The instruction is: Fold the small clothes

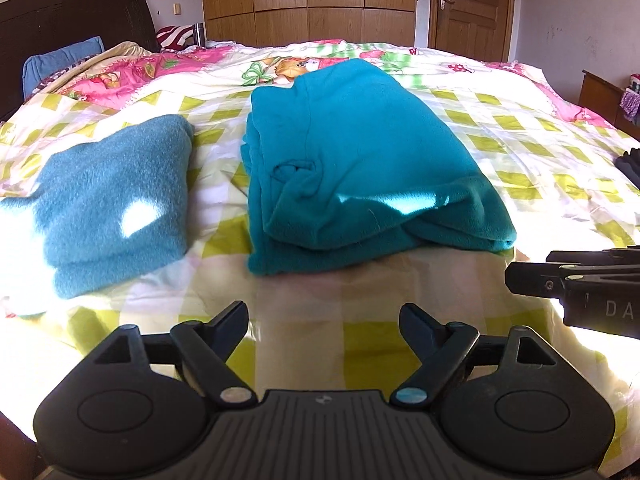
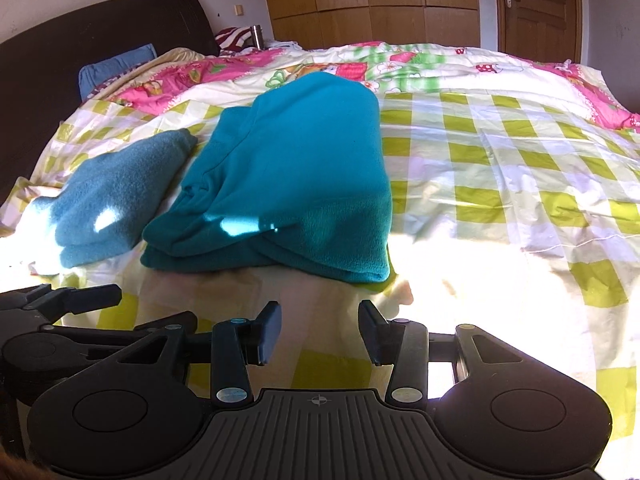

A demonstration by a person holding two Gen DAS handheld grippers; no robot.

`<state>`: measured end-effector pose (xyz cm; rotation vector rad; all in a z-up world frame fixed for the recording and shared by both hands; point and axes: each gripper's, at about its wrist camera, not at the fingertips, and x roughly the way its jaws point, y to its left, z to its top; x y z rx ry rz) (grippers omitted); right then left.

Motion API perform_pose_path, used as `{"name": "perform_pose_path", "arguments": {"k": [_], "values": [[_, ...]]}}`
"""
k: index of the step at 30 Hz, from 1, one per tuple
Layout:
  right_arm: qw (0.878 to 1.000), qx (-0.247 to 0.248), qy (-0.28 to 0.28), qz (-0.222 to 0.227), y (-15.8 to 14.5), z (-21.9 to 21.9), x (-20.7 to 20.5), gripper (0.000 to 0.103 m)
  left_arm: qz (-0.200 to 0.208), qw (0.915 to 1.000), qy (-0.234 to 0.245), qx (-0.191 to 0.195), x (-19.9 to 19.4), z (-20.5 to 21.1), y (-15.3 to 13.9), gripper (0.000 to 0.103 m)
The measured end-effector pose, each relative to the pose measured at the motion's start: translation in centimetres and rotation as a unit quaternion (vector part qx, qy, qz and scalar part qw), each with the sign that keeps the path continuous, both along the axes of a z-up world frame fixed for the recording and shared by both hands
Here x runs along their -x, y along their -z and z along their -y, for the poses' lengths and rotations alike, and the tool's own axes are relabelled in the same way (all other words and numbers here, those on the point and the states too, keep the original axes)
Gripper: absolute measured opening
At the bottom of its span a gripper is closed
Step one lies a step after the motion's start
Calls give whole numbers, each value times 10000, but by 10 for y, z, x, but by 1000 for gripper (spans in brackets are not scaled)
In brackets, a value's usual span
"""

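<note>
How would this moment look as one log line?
left gripper: open, empty | right gripper: open, empty | teal fleece: folded | blue fleece: folded

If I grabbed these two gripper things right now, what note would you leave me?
Left gripper: open, empty, above the bedspread.
Right gripper: open, empty, beside the left one.
Teal fleece garment: folded, lying straight ahead on the bed.
Lighter blue fleece piece: folded, to its left, apart from it.
Done: both visible pieces look folded.
Left: possibly tidying the teal one's bunched near edge; no other unfolded clothes are clearly visible.

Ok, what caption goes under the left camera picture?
Two folded blue fleeces on a checked bedspread, open hand-held gripper waiting.
</note>
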<state>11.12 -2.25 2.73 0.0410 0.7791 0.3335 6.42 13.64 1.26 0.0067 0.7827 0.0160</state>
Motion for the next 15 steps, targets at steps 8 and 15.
{"name": "perform_pose_path", "arguments": {"k": [8, 15], "values": [[9999, 82, 95, -88, 15, 7, 19, 42, -181, 9997, -165, 84, 16, 8, 5, 103], [9995, -75, 128, -293, 24, 12, 28, 42, -216, 9995, -235, 82, 21, 12, 5, 103]]}}
